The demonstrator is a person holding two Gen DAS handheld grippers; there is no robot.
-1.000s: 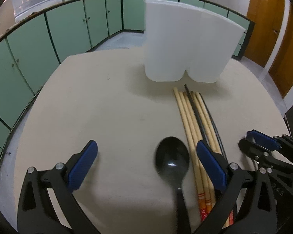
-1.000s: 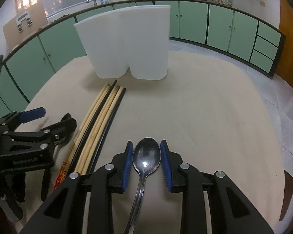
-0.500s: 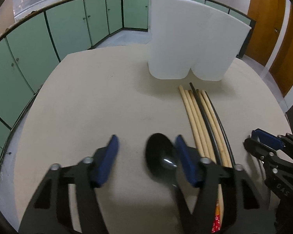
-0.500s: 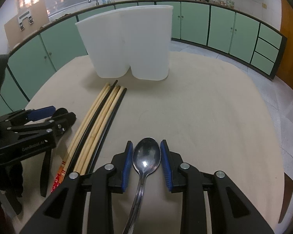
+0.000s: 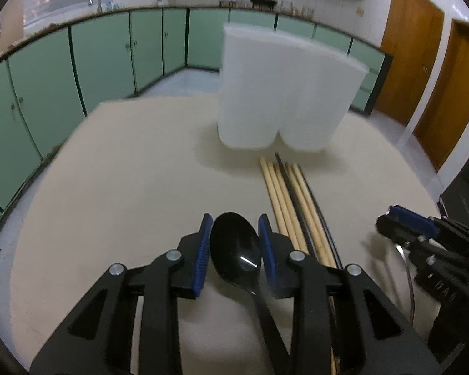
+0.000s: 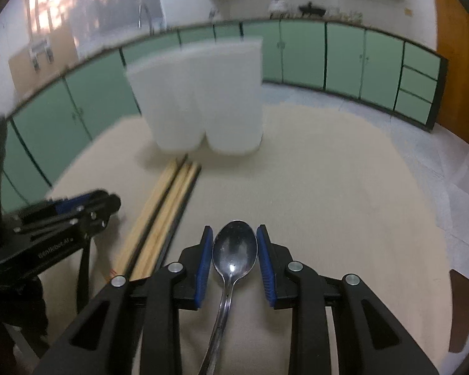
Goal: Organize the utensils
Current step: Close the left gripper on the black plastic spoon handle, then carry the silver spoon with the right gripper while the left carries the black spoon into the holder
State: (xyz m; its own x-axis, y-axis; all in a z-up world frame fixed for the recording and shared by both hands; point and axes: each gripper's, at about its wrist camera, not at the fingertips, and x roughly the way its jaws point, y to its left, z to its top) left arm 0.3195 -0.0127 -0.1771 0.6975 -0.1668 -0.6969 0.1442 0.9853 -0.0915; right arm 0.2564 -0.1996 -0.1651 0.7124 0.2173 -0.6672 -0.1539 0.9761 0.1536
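Both grippers tilted down, w/ spoons

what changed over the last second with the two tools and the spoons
The left tool has just been closing its jaws: wide open a second ago, they now press on the black spoon. The right tool stayed clamped on the metal spoon. The chopsticks and the white holder kept their places on the table.

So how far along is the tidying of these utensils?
Early. Nothing visibly sits in the white holder yet. Left hand-held gripper, jaws just closing, grips the black spoon; right hand-held gripper grips the metal spoon. Chopsticks lie on the table.
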